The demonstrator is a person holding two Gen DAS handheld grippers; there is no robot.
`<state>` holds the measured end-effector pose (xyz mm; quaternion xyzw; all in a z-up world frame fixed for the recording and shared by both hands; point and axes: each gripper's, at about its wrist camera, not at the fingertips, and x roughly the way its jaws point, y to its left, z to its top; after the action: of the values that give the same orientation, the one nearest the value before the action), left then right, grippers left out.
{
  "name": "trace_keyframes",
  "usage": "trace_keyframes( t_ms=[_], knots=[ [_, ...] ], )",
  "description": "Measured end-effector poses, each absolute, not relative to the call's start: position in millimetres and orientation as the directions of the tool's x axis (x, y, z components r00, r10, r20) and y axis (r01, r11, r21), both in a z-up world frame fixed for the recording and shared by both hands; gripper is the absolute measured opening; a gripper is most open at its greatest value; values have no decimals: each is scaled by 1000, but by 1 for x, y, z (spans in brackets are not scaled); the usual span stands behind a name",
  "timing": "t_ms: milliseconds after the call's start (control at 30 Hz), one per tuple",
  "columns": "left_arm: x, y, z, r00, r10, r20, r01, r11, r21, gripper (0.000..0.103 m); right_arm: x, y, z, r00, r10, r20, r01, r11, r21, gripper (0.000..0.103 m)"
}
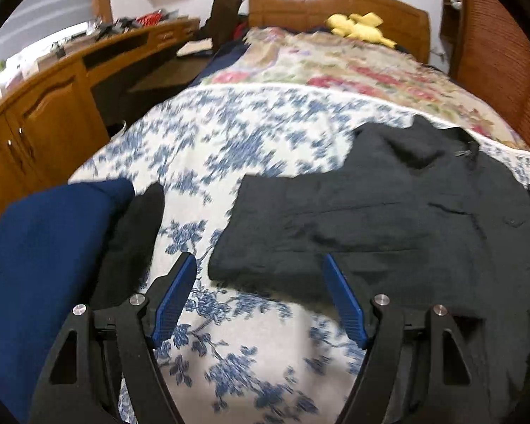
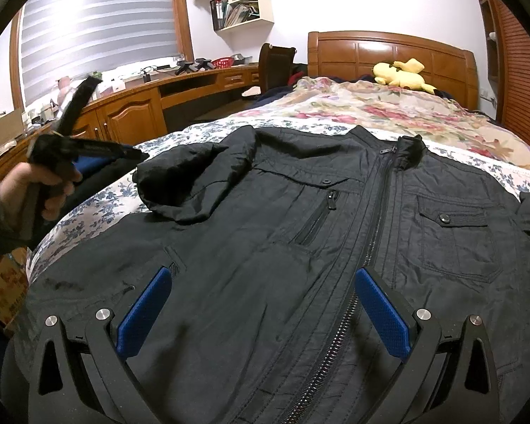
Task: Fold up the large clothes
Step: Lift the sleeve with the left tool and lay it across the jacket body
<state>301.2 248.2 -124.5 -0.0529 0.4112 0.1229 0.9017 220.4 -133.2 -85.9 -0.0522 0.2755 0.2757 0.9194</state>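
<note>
1 black zip jacket [image 2: 300, 247] lies face-up on the blue-floral sheet [image 1: 229, 148], 1 sleeve [image 2: 194, 180] folded in over its chest; 2 buttoned flap pockets + 1 zip pocket show. L gripper [image 1: 259, 296] spread wide, nothing btwn its 2 blue pads, over the sheet by the jacket's edge. R gripper [image 2: 263, 304] also spread, empty, above the jacket front. 1 navy garment [image 1: 46, 247] at left. 1 yellow plush [image 2: 402, 74] by the headboard.
</note>
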Motion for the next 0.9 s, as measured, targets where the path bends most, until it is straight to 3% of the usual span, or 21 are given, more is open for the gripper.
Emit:
trace_keyframes(
  t_ms=[533, 667, 767, 833, 900],
  knots=[
    [334, 278, -174, 561, 104, -821, -320, 942, -99, 75, 221, -133, -87, 692, 481, -539, -540, 840, 56, 103],
    [335, 274, -173, 559, 117, -821, -315, 946, -79, 75, 221, -133, -87, 692, 480, -539, -540, 840, 56, 103],
    [334, 268, -170, 567, 96, -818, -276, 958, -79, 53, 221, -133, -87, 691, 480, -540, -540, 840, 56, 103],
    [335, 262, -167, 563, 86, -822, -250, 966, -71, 25, 221, -133, -87, 692, 480, -539, -540, 840, 56, 103],
    [333, 252, -157, 578, 132, -806, -249, 968, -20, 17, 222, -133, -87, 692, 480, -540, -540, 840, 55, 103]
  ],
)
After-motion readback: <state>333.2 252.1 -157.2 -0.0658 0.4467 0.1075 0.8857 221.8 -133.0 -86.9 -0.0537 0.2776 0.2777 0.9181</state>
